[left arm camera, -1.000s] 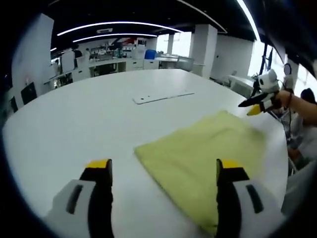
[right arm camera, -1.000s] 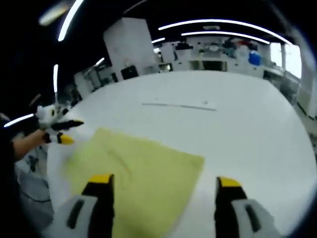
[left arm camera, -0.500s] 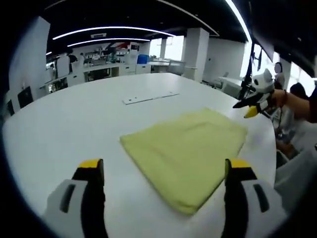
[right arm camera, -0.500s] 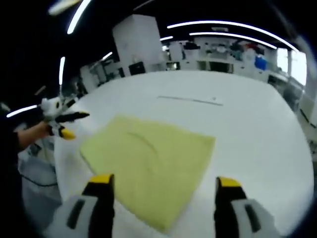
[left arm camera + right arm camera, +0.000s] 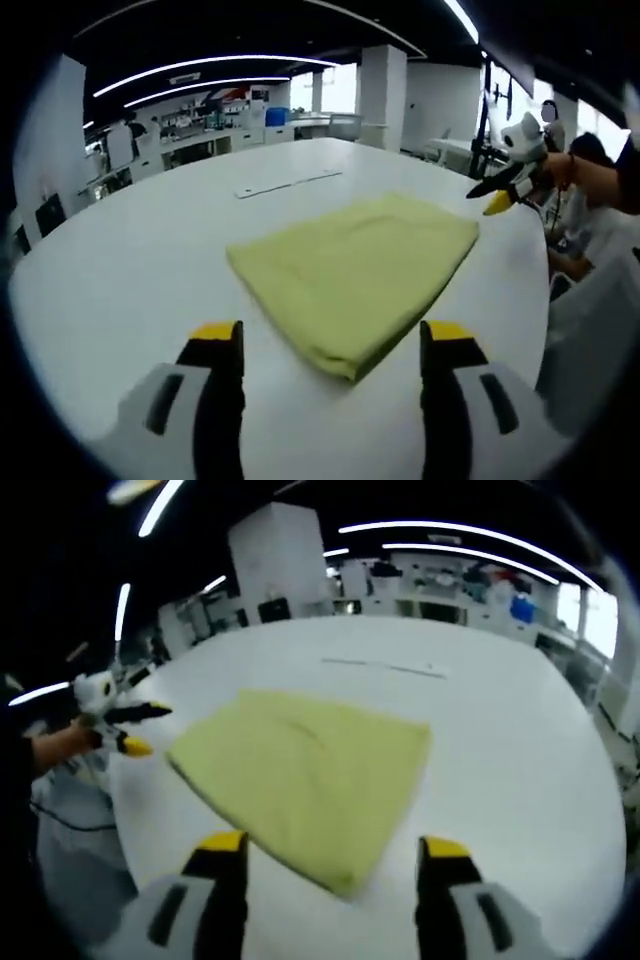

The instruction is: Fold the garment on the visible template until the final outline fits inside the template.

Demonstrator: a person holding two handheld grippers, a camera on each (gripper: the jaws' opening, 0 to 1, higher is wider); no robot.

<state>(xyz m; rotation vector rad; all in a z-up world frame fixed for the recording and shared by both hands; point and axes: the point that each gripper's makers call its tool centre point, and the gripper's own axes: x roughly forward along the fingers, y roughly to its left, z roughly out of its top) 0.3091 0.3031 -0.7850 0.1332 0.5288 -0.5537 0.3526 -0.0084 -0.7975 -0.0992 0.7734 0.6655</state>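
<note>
White table [image 5: 120, 270], folded yellow garment [image 5: 355, 265]

We carry a left tool [image 5: 330, 372] with two pale grey jaws, each capped by a yellow tip over a black inner pad, and each grey shell bears a dark oblong slot. Our right tool [image 5: 331, 883] has the same build: grey shells, black inner faces, yellow tips. Seen from the left one, the right tool [image 5: 503, 190] is a white body with black jaws and a yellow tip, held by a hand [image 5: 553, 172] with a dark band at the wrist. From the right one, the left tool [image 5: 128, 726] looks alike.
</note>
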